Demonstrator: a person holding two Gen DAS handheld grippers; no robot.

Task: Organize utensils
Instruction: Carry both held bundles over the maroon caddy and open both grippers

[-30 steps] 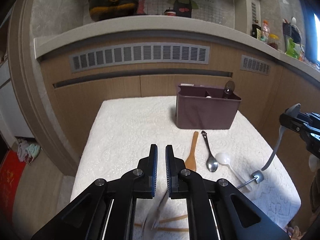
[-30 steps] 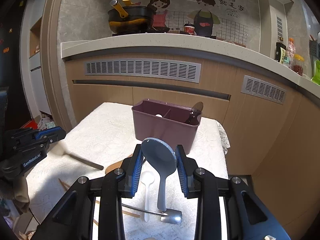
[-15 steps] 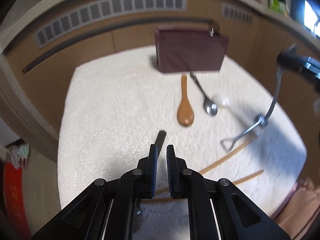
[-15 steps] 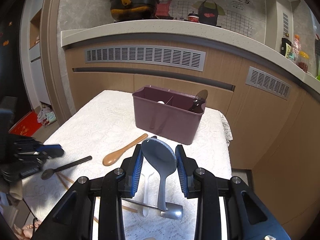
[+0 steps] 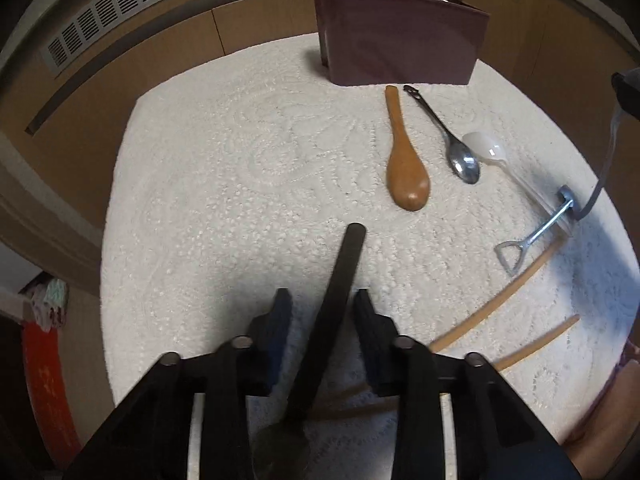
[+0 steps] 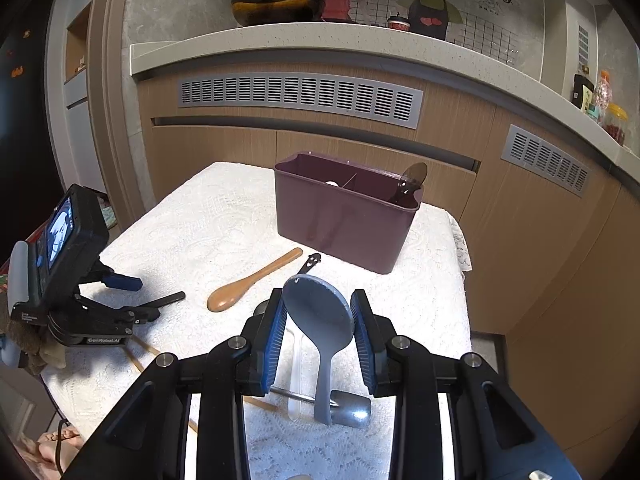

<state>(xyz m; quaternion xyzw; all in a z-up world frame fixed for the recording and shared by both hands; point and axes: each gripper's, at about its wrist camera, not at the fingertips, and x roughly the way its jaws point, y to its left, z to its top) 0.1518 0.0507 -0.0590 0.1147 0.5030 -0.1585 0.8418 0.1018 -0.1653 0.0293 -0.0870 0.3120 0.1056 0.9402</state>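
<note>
Between the right gripper's (image 6: pixel 319 322) blue pads sits the bowl of a grey rice paddle (image 6: pixel 320 320), clamped at both edges, handle hanging down. The left gripper (image 5: pixel 322 314) stands parted around a black spoon's (image 5: pixel 340 276) handle, pads apart from it. Beyond lie a wooden spoon (image 5: pixel 405 164), a steel spoon (image 5: pixel 460 152), chopsticks (image 5: pixel 504 292) and the maroon utensil caddy (image 6: pixel 346 212) on the white cloth (image 5: pixel 240 168).

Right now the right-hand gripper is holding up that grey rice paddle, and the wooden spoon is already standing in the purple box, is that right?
Not quite. The right gripper does hold the grey rice paddle, but the wooden spoon is not in the purple box: it lies flat on the white cloth in front of it, beside a metal spoon. Both wrist views show this.
</note>
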